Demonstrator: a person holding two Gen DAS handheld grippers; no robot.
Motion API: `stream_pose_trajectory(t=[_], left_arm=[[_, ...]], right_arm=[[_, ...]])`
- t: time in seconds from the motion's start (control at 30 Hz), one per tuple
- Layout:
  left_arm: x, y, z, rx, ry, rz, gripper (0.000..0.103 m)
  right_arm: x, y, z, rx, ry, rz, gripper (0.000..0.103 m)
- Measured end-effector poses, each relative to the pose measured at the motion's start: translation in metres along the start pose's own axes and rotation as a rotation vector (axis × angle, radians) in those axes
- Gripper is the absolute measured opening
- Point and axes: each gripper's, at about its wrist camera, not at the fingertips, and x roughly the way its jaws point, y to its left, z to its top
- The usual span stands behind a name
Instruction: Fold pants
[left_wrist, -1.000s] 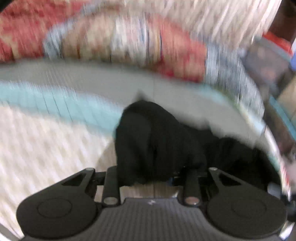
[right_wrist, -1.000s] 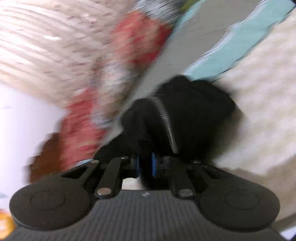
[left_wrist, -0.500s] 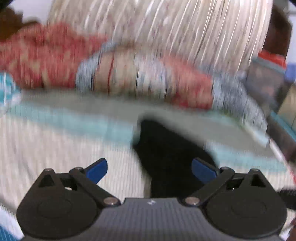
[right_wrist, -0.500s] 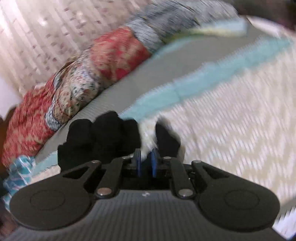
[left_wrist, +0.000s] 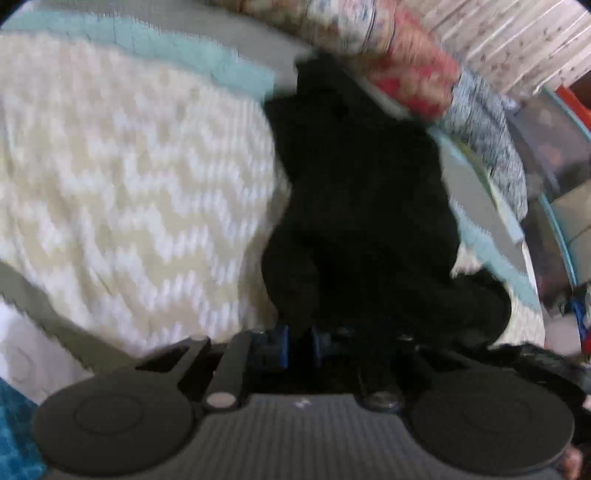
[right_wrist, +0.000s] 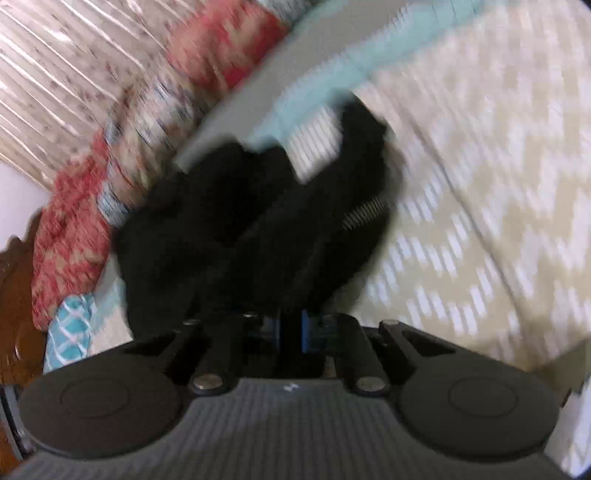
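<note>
The black pants lie bunched on a cream chevron bedspread. In the left wrist view my left gripper is shut, with black cloth pinched between its blue pads. In the right wrist view the pants hang in folds from my right gripper, which is shut on the cloth. A strip of zipper teeth shows on the right side of the bundle. Both views are blurred by motion.
A red and blue patterned quilt lies rolled along the far side of the bed, with pale curtains behind it. A teal band borders the bedspread. Cluttered storage stands at the right.
My left gripper was open above the pants half a second ago; it has since closed on the cloth. My right gripper stayed shut on the pants while both views swung.
</note>
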Motion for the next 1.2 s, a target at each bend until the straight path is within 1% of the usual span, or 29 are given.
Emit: stream_pose_trajectory(t=[0.03,0.07,0.13,0.17,0.23,0.27,0.3,0.33,0.37,0.4,0.43,0.5,0.53,0.57,0.6,0.63,0.67,0.7,0.73,0.77,0.8,0.83,0.87,0.9,0.93,1.03,1.07,1.13,1.2], left_arm=[[-0.014,0.000,0.005,0.016,-0.051,0.002,0.010],[-0.032,0.002,0.011,0.019,-0.104,-0.004,0.009],[-0.063,0.007,0.025,0.002,-0.186,-0.013,0.009],[-0.078,0.011,0.030,-0.010,-0.222,-0.012,0.009],[-0.108,0.018,0.039,-0.033,-0.287,-0.031,0.009],[-0.119,0.022,0.039,-0.038,-0.306,-0.060,0.010],[-0.126,0.022,0.039,-0.037,-0.315,-0.108,0.010],[-0.134,0.020,0.036,-0.024,-0.320,-0.151,0.010],[-0.141,0.014,0.031,-0.002,-0.322,-0.161,0.011],[-0.145,0.006,0.022,0.034,-0.324,-0.156,0.012],[-0.146,-0.004,0.011,0.075,-0.323,-0.139,0.015],[-0.138,-0.017,-0.013,0.136,-0.280,-0.109,0.017],[-0.130,-0.025,-0.025,0.176,-0.234,-0.096,0.033],[-0.122,-0.030,-0.035,0.205,-0.199,-0.079,0.059],[-0.114,-0.033,-0.048,0.224,-0.168,-0.047,0.067],[-0.109,-0.031,-0.056,0.230,-0.148,-0.028,0.073],[-0.106,-0.029,-0.062,0.227,-0.125,-0.023,0.073],[-0.103,-0.022,-0.066,0.205,-0.095,-0.025,0.073],[-0.101,-0.014,-0.067,0.177,-0.079,-0.024,0.073],[-0.101,-0.004,-0.068,0.145,-0.068,-0.018,0.074],[-0.103,0.008,-0.067,0.107,-0.064,-0.003,0.074],[-0.104,0.018,-0.067,0.074,-0.067,0.014,0.074],[-0.104,0.026,-0.067,0.047,-0.069,0.028,0.074],[-0.105,0.038,-0.066,0.008,-0.069,0.044,0.074],[-0.105,0.046,-0.065,-0.025,-0.067,0.056,0.074],[-0.105,0.064,-0.065,-0.085,-0.061,0.081,0.074],[-0.104,0.067,-0.065,-0.090,-0.060,0.086,0.074],[-0.100,0.071,-0.067,-0.089,-0.056,0.094,0.074],[-0.099,0.072,-0.071,-0.085,-0.048,0.089,0.074]], right_arm=[[-0.014,0.008,0.008,-0.027,-0.057,0.014,0.011],[-0.038,0.019,0.019,-0.076,-0.149,0.017,0.011],[-0.083,0.032,0.036,-0.147,-0.311,-0.006,0.011],[-0.113,0.035,0.047,-0.163,-0.410,-0.001,0.011],[-0.163,0.033,0.060,-0.164,-0.573,0.013,0.011],[-0.185,0.030,0.064,-0.162,-0.644,0.011,0.010],[-0.204,0.025,0.066,-0.159,-0.689,0.023,0.011],[-0.215,0.019,0.065,-0.158,-0.710,0.036,0.011],[-0.220,0.019,0.064,-0.164,-0.726,0.022,0.011],[-0.223,0.017,0.062,-0.175,-0.736,-0.026,0.011],[-0.219,0.014,0.059,-0.185,-0.736,-0.083,0.011],[-0.208,0.003,0.054,-0.165,-0.700,-0.161,0.011],[-0.204,-0.008,0.053,-0.132,-0.678,-0.185,0.011],[-0.196,-0.015,0.054,-0.093,-0.666,-0.219,0.011],[-0.192,-0.028,0.051,-0.060,-0.664,-0.278,0.011],[-0.187,-0.041,0.050,-0.031,-0.659,-0.370,0.013],[-0.182,-0.055,0.051,0.013,-0.638,-0.455,0.015],[-0.179,-0.073,0.053,0.081,-0.604,-0.505,0.015],[-0.177,-0.090,0.055,0.168,-0.571,-0.513,0.017],[-0.178,-0.111,0.050,0.279,-0.534,-0.477,0.019],[-0.181,-0.123,0.044,0.341,-0.520,-0.432,0.026],[-0.183,-0.129,0.037,0.369,-0.508,-0.404,0.038],[-0.181,-0.127,0.029,0.350,-0.480,-0.404,0.042],[-0.176,-0.119,0.020,0.284,-0.433,-0.417,0.045],[-0.173,-0.108,0.011,0.221,-0.413,-0.414,0.045],[-0.155,-0.062,-0.017,-0.048,-0.313,-0.333,0.045],[-0.144,-0.044,-0.025,-0.128,-0.261,-0.271,0.045],[-0.118,-0.005,-0.044,-0.289,-0.123,-0.112,0.045],[-0.090,0.038,-0.063,-0.477,-0.045,-0.044,0.045]])
